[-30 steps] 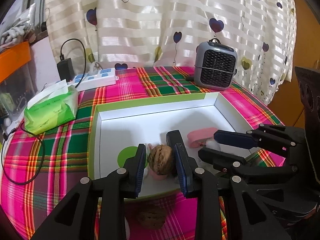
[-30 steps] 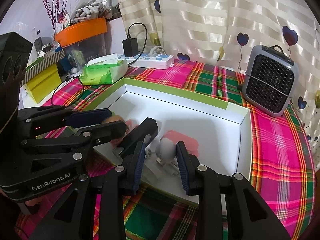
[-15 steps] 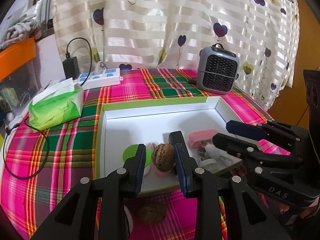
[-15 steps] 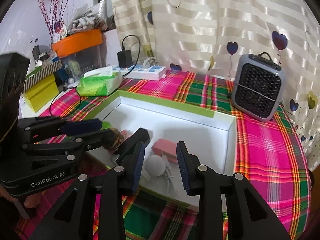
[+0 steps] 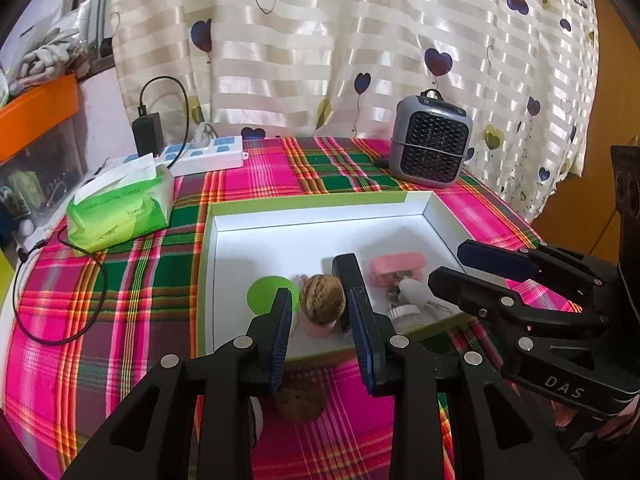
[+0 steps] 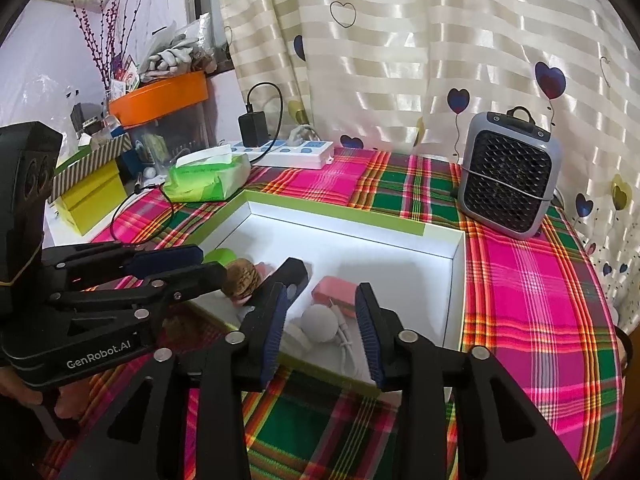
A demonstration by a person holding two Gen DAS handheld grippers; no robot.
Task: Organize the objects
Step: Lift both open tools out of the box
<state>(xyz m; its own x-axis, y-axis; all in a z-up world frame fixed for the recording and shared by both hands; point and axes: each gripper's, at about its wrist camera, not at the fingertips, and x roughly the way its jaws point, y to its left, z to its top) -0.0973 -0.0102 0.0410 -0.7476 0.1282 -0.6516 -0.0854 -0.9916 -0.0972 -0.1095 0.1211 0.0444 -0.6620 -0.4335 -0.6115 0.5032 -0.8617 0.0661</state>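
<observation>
Holding clear of the white box point(image 6: 458, 300), the right gripper point(image 6: 320, 330) has just been opening, spread – charger point(image 6: 318, 324) released inside; left gripper point(image 5: 320, 320) gapes around the walnut point(image 5: 322, 298) – lift straight

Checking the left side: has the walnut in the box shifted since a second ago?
No. The walnut still sits just right of the green disc.

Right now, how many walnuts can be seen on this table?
2. One walnut is inside the white tray; the other walnut on the plaid cloth before it. More may hide.
</observation>
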